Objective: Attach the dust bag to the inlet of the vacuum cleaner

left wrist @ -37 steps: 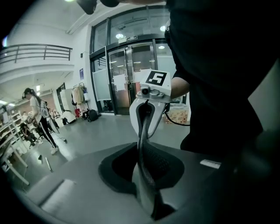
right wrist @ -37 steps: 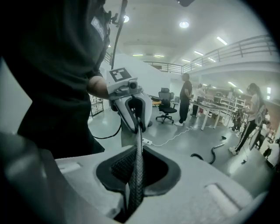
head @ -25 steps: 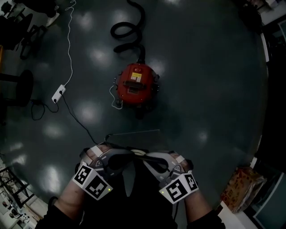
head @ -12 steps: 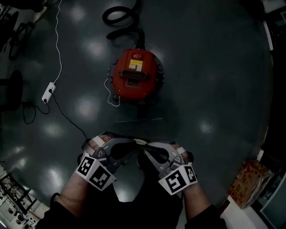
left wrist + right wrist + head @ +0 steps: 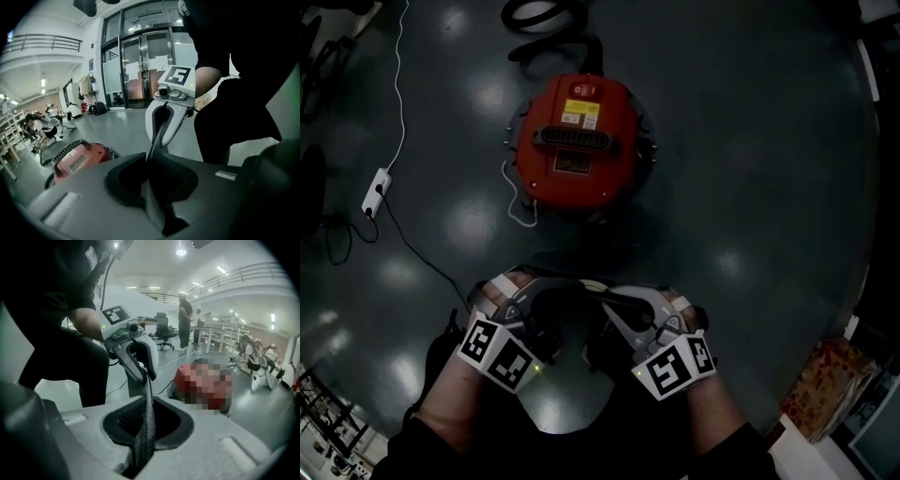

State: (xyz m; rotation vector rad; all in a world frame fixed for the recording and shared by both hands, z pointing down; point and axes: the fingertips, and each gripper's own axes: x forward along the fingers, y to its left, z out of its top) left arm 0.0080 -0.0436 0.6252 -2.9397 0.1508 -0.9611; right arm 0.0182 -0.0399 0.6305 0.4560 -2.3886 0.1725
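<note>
The red vacuum cleaner (image 5: 577, 141) stands on the dark floor ahead of me, its black hose (image 5: 539, 19) coiled behind it. It shows low at the left in the left gripper view (image 5: 77, 159). A dark, thin mesh dust bag (image 5: 600, 352) hangs between both grippers, which are held tip to tip near my body. My left gripper (image 5: 581, 298) is shut on one edge of the bag (image 5: 157, 136). My right gripper (image 5: 605, 300) is shut on the other edge (image 5: 147, 423). Each gripper faces the other (image 5: 152, 159) (image 5: 147, 390), and both are well short of the vacuum.
A white power strip (image 5: 375, 190) with a white cable lies on the floor at the left. A patterned box (image 5: 825, 384) stands at the lower right. Several people sit on the floor in the far background (image 5: 44, 126).
The vacuum cleaner has grown larger and shifted up in the head view as I came lower and closer. Both grippers stay together on the bag.
</note>
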